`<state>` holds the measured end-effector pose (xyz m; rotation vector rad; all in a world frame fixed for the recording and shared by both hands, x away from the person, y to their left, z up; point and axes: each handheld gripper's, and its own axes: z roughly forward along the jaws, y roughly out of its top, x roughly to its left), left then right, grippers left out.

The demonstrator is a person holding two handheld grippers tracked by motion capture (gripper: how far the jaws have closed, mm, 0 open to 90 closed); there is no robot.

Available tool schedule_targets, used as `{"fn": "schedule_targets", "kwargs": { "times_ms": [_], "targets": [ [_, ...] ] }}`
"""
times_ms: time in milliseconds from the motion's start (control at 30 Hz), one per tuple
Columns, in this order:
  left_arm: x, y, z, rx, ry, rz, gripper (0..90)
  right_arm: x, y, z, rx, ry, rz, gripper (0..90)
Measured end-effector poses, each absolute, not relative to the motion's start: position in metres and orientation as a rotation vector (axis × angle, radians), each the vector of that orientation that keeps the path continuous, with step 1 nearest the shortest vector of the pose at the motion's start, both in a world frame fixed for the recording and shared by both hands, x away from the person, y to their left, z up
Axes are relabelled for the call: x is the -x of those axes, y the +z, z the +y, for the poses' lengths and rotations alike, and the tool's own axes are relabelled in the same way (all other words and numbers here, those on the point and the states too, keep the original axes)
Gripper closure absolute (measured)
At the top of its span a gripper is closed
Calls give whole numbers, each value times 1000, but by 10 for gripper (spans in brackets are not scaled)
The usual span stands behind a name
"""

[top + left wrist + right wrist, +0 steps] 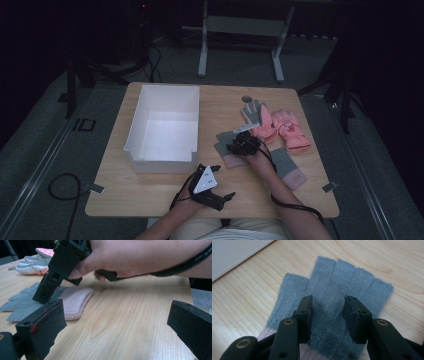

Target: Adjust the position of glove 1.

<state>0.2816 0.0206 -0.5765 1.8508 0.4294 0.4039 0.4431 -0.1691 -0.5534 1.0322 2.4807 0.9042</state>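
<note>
High view looks down overhead; both gripper views, low and close, share the grey glove [332, 315].

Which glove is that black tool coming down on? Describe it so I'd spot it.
Start at the white box on the wooden table. Just right of it lies a grey knitted glove with a pale pink cuff. Its neighbours farther right are puffy pink gloves.

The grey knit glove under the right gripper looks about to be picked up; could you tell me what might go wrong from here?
1. The right gripper straddles the flat grey glove with its jaws apart; closing on such thin knit may pinch only a small fold, which could slip.
2. The jaws might press into the wooden table instead of gathering fabric.
3. The white bin stands to the left, so a loosely held glove might drop on the way.
</note>
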Motion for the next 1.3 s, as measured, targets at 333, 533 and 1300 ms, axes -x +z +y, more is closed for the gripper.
{"fn": "schedule_targets", "kwargs": {
  "times_ms": [333,533,1300],
  "targets": [
    [-281,-577,20,-1853,410,429,11,-440,-551,-158,-1061,833,2462,779],
    [-282,-576,21,-1849,402,431,11,-440,-543,-157,-1170,849,2438,834],
    [-281,-576,21,-1847,410,441,10,-355,-518,-187,-1383,959,2246,843]
  ]
}}
